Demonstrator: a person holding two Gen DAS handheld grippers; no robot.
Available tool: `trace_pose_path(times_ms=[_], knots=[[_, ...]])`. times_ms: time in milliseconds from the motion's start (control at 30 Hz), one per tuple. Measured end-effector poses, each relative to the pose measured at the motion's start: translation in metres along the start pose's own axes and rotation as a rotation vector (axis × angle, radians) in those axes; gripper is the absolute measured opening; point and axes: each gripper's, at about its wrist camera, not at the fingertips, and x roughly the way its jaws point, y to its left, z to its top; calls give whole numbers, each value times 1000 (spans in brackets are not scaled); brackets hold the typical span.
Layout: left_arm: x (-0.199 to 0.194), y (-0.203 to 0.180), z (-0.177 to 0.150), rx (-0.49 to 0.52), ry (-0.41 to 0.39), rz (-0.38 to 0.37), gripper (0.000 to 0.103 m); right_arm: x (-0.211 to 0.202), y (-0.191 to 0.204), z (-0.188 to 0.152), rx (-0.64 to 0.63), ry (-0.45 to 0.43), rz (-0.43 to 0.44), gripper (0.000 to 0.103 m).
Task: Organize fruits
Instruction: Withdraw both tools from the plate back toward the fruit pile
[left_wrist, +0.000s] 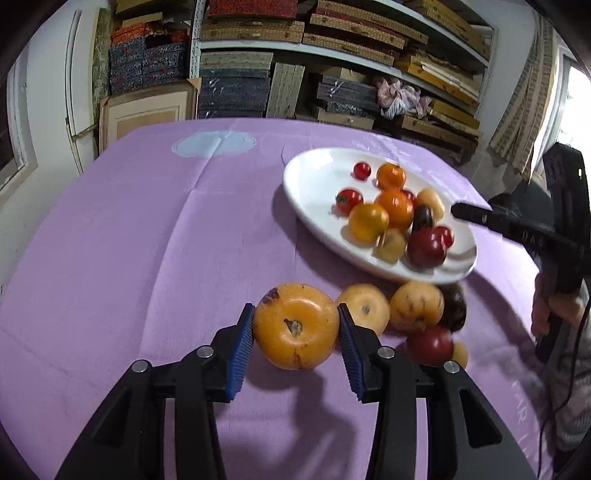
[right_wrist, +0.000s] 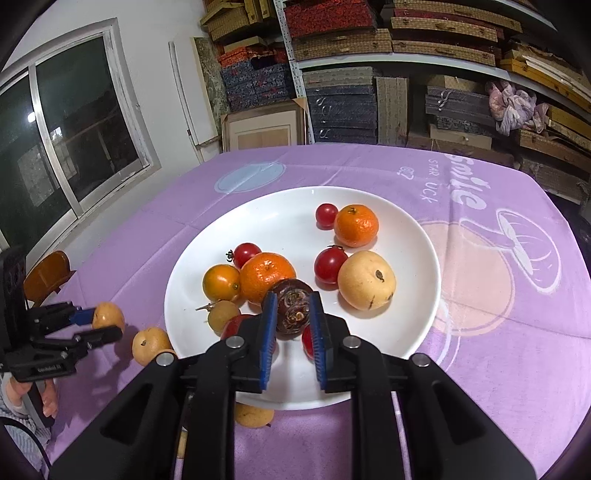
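Yellow fruit (left_wrist: 295, 326) between left hand-held gripper (left_wrist: 295, 332) pads, on tablecloth (left_wrist: 147, 240)

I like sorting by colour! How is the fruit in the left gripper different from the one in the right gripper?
The yellow-orange fruit between the left gripper's pads is big, smooth and over the purple cloth. The dark brown fruit in the right gripper is smaller, rough-looking and over the white plate. Both are round, each pinched between blue pads.
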Motion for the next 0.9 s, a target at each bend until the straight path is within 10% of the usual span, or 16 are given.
trace_pose_path(times_ms=[333,433,900], knots=[[73,-40,63,11,-4,0,56,7,-8,-4,20,12,2,42],[68,-35,66,-47,-58,-4,83,7,-5,-4,1,16,-8,46],[19,-16,38,-137,-103,2,95,-37,7,-14,16,-66,-46,95]])
